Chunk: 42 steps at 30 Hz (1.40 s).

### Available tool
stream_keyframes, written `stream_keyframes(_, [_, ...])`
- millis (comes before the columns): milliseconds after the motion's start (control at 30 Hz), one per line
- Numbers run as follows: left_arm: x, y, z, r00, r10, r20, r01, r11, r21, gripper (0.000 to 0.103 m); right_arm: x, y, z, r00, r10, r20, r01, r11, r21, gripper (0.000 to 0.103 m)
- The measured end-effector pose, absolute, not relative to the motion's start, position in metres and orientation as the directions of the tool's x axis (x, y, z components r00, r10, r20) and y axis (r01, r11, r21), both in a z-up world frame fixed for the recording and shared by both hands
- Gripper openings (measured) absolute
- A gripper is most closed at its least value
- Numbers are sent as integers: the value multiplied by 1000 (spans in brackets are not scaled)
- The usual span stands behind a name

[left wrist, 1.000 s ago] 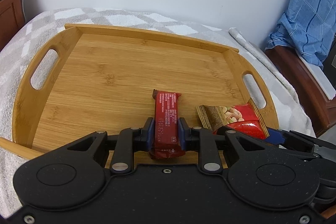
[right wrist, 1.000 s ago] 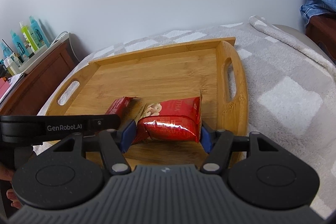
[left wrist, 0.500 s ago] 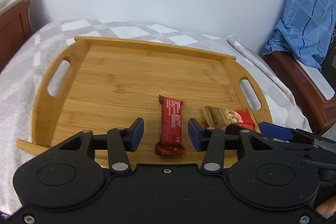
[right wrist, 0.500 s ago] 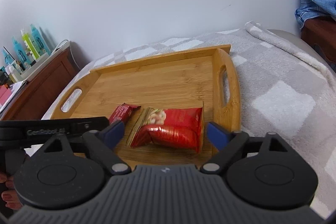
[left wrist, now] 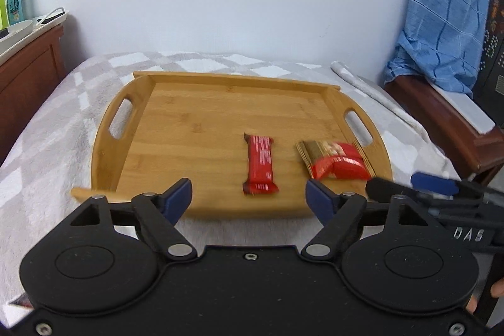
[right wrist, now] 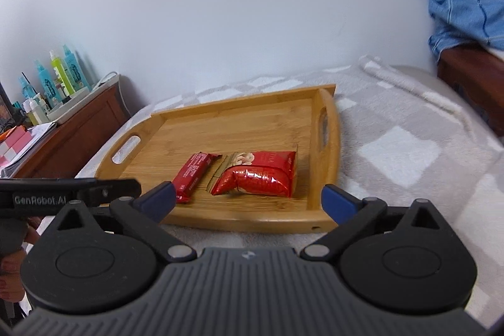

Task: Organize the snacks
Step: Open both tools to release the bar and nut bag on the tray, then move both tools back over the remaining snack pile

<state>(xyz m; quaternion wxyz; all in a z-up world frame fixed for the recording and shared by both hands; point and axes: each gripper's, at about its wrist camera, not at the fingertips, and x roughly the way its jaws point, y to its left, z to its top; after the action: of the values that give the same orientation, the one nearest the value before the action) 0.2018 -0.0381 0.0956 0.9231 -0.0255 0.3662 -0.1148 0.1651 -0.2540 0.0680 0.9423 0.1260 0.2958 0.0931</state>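
A red snack bar (left wrist: 260, 165) (right wrist: 194, 171) lies flat on the wooden tray (left wrist: 176, 131) (right wrist: 220, 128), near its front edge. Beside it, at the tray's right end, rests a red and gold snack bag (left wrist: 334, 160) (right wrist: 259, 174). My left gripper (left wrist: 249, 192) hovers just short of the tray's front rim, its jaws opening with nothing between them. My right gripper (right wrist: 249, 200) also sits back from the front rim, jaws opening wide and empty. Each gripper's side shows at the edge of the other's view.
The tray sits on a grey and white checked blanket (left wrist: 50, 140) over a bed. A wooden cabinet (right wrist: 78, 128) with bottles (right wrist: 63, 74) stands on the left. A blue cloth (left wrist: 447, 21) hangs over wooden furniture on the right. A white wall is behind.
Both grippers let go: the left released the bar, the right released the bag. Both have drawn back and up from the tray while their jaws spread apart. The snacks stayed in place.
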Motion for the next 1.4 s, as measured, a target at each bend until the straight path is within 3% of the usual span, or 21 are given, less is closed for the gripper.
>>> stream_keyframes(333, [139, -31, 92, 730, -233, -642, 198, 972, -128, 85, 107, -247, 76, 884, 201, -422, -87, 958, 273, 103])
stream_keyframes(933, [52, -16, 71, 761, -186, -622, 170, 982, -86, 88, 23, -216, 59, 889, 126, -440, -28, 974, 225, 103])
stream_keyframes(1033, [47, -14, 67, 761, -168, -627, 157, 985, -73, 85, 17, -211, 56, 881, 116, -459, -18, 977, 212, 100])
stream_keyframes(1267, [40, -10, 58, 741, -163, -651, 155, 985, -70, 63, 8, -202, 43, 835, 113, -538, 6, 977, 214, 84])
stream_keyframes(1400, [42, -10, 51, 726, -164, -668, 150, 986, -79, 62, 6, -193, 35, 802, 127, -584, 1, 977, 213, 76])
